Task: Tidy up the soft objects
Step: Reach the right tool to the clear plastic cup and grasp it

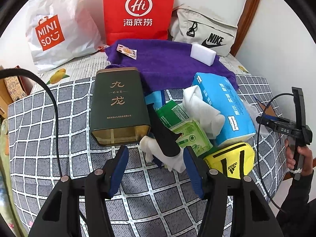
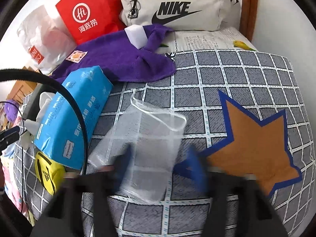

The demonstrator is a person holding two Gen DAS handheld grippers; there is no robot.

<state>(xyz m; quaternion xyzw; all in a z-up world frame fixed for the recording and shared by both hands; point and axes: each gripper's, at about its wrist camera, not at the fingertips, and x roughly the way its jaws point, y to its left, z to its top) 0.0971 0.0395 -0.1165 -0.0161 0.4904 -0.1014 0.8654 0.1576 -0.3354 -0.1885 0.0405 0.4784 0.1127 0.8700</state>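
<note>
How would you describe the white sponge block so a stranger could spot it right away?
Find the red paper bag standing at the back of the bed. In front of it lies a purple towel, and the sponge block sits on its right part. It is the only plain white, sharp-edged brick there.

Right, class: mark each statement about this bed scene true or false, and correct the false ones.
1. The white sponge block lies on the purple towel. True.
2. The dark green tin stands upright. False: it lies on its side.
3. The blue tissue pack sits between the tin and the red bag. False: it lies right of the tin, nearer than the towel.
4. The mesh drawstring pouch lies beside the orange star. True.
5. The yellow pouch bears black stripes. True.
</note>
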